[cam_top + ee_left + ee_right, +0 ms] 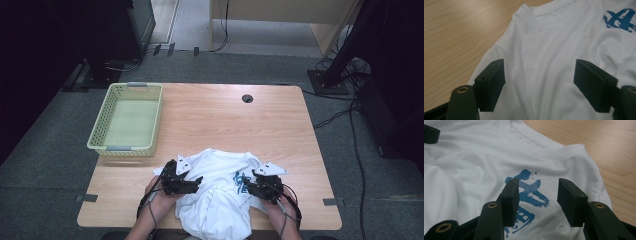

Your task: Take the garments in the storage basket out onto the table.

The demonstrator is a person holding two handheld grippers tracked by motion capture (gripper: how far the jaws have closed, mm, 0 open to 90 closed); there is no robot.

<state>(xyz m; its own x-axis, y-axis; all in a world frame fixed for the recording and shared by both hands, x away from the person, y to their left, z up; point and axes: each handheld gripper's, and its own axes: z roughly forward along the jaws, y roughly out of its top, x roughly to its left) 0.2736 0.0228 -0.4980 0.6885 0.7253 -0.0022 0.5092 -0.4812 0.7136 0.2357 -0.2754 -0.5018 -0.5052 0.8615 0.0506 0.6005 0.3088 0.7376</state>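
At the near edge of the wooden table (280, 125) lies a crumpled white T-shirt (217, 200) with a blue print (529, 195), its collar toward the far side and its lower part hanging past the table edge, out of the high view. Over the shirt's left side the left gripper (539, 82) hovers with jaws spread wide on plain white fabric, and the right gripper (537, 200) stands likewise parted directly above the print; whether either pad touches cloth cannot be determined. Well apart, at the far left, sits a pale green basket (100, 125).
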